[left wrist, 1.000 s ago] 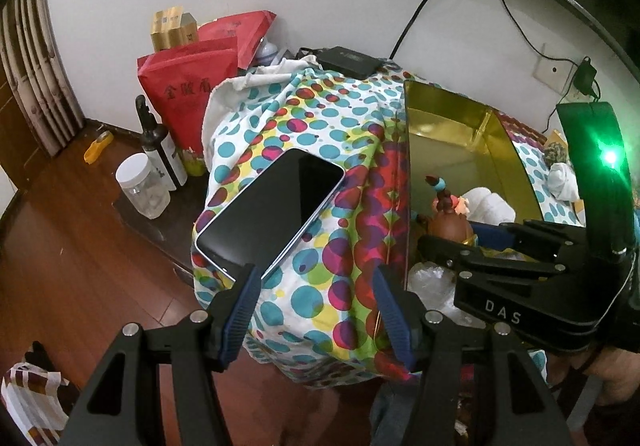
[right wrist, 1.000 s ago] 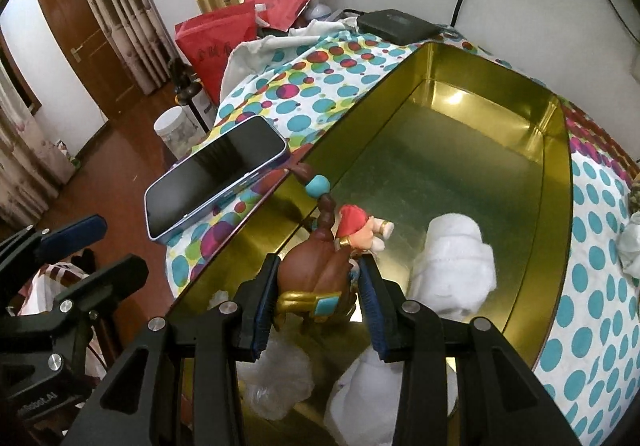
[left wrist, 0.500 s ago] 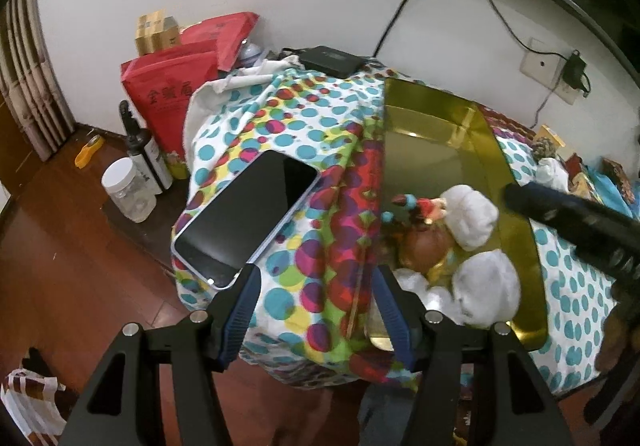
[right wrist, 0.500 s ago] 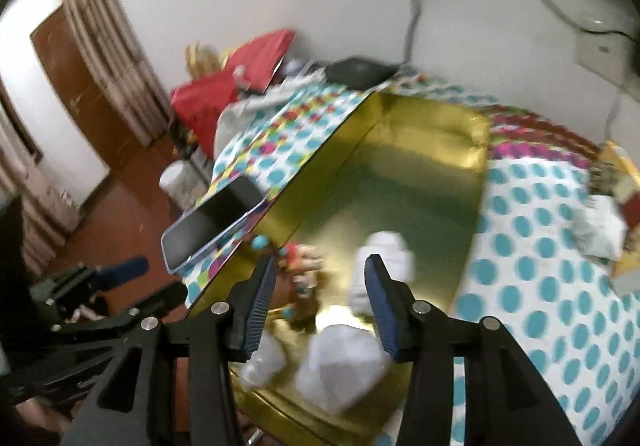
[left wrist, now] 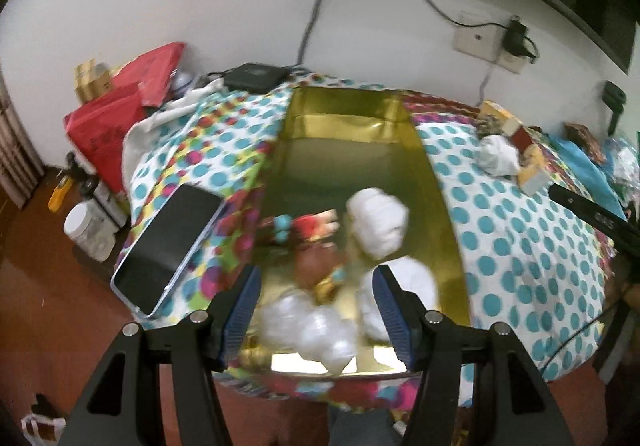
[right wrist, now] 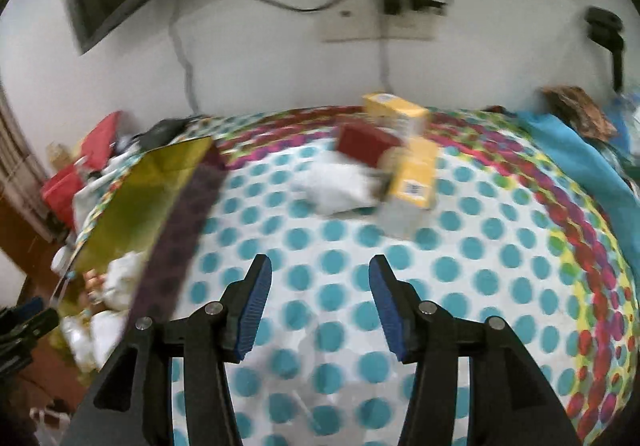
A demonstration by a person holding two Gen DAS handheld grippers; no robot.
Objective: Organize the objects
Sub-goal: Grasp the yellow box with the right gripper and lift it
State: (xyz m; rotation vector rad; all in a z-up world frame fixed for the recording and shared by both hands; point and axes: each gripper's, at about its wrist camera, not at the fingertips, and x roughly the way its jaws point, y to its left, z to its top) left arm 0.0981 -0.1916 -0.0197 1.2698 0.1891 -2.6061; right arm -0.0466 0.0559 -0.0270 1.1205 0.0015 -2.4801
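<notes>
Your left gripper (left wrist: 316, 302) gapes empty over the shiny gold tin tray (left wrist: 444, 230) holding one brown figurine (left wrist: 314, 266), while your right gripper (right wrist: 320, 300), jaws opening, faces two yellow cartons (right wrist: 412, 174).

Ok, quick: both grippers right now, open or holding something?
Left gripper: open, holding nothing, above the gold tray.
Right gripper: jaws opening, nothing between them, over the dotted cloth.

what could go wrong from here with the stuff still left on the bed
The phone lies at the very edge of the dotted cloth, so a brush from the left gripper could knock it to the floor. The right gripper, empty with jaws opening, faces a tight cluster of yellow boxes, a red box and a white wad; grabbing one may topple the others.
</notes>
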